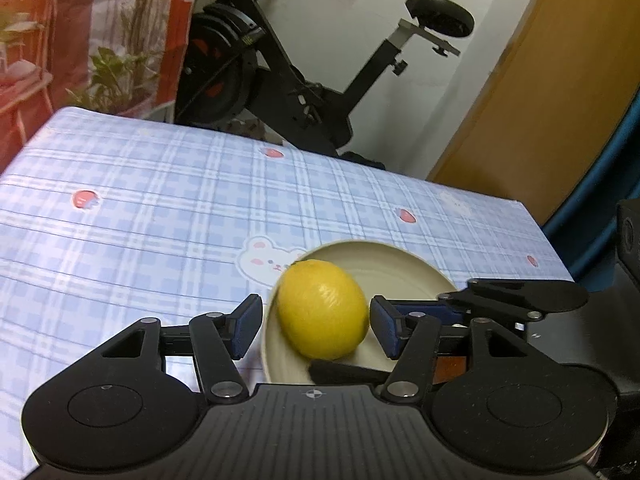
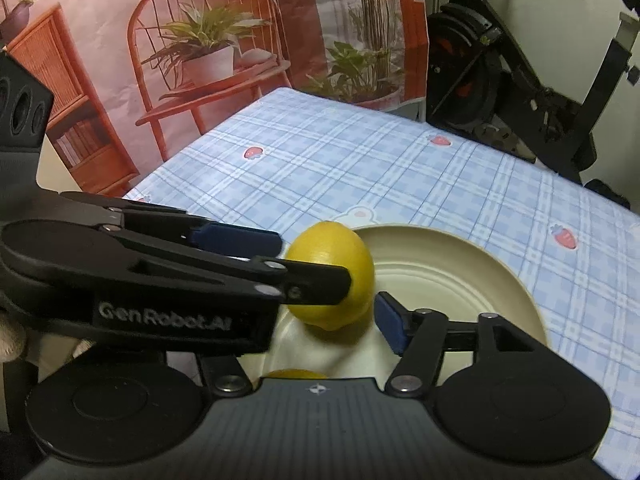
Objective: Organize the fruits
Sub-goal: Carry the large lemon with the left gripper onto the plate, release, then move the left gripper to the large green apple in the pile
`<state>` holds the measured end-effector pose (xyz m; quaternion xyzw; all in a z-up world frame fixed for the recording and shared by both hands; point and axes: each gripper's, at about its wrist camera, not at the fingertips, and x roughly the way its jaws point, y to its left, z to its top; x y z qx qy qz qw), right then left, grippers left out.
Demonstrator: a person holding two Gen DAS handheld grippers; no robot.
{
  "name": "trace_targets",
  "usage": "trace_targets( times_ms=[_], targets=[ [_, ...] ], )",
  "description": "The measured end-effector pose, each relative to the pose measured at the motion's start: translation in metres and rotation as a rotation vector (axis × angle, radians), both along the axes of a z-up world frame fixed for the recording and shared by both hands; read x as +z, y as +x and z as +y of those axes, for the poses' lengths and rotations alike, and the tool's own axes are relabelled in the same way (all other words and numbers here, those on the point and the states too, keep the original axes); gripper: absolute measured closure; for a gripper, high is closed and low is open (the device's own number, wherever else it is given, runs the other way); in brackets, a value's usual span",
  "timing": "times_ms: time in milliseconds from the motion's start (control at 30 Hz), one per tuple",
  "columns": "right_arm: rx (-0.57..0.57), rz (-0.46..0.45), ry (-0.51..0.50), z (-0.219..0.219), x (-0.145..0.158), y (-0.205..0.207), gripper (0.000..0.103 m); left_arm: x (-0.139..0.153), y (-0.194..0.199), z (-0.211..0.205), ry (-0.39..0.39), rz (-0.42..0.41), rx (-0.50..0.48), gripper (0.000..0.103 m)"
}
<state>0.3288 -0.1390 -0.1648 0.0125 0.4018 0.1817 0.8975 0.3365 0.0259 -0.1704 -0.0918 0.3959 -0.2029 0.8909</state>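
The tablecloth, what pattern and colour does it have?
Light blue and white plaid with small strawberries, on the tablecloth; clearest in the right wrist view.

Second yellow fruit (image 2: 295, 373) mostly hidden

A yellow lemon (image 1: 322, 309) sits over the cream plate (image 1: 400, 264) at six o'clock, between the spread blue pads of the left gripper (image 1: 316, 326), neither pad clearly touching it. The right gripper (image 1: 516, 300) pokes in at four o'clock. An exercise bike (image 1: 280, 80) stands at twelve.
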Motion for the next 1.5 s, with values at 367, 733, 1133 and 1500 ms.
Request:
trace_targets(
  times_ms=[367,733,1133,1500],
  targets=[
    [-0.015,-0.077,0.005,-0.005,0.031,-0.036,0.039,0.039,-0.041,0.011,0.079,-0.100,0.079,0.041],
    [-0.015,-0.166,0.002,-0.011,0.059,-0.094,0.039,0.069,-0.101,0.002,0.149,-0.182,0.093,0.041],
    [-0.054,-0.214,0.030,-0.021,0.060,-0.153,0.038,0.072,-0.157,-0.008,0.165,-0.246,0.075,0.041],
    [-0.078,-0.239,0.030,-0.022,0.049,-0.187,0.038,0.063,-0.178,-0.011,0.135,-0.258,0.093,0.041]
  ],
)
